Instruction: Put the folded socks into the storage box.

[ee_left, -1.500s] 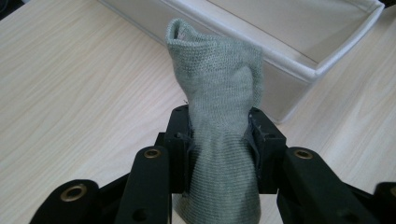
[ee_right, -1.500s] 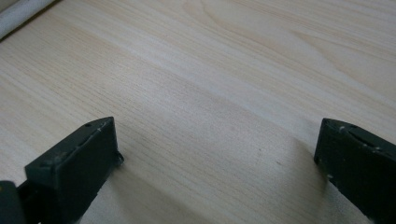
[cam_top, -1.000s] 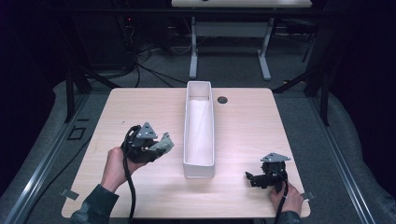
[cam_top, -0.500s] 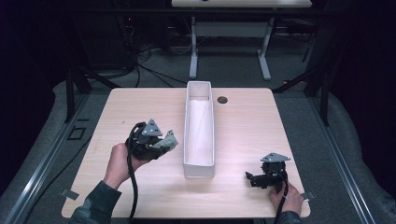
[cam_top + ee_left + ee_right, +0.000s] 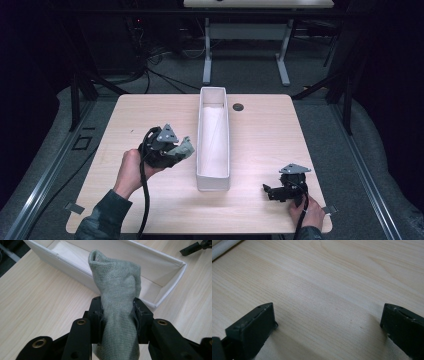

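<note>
Left tongs, clamped on grey sock, have moved closer to white bin just right of them, so drop looks next; right tongs gape empty on table.

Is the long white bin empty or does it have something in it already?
Empty: the long white bin shows only bare lining, and the grey sock is clamped in the left gripper outside it.

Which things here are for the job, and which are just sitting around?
For the job:
- grey-green sock, clamped in the left gripper
- long white bin beside it

Just sitting around:
- right gripper, open, nothing between its jaws, resting on the table
- round black hole in the tabletop
</note>
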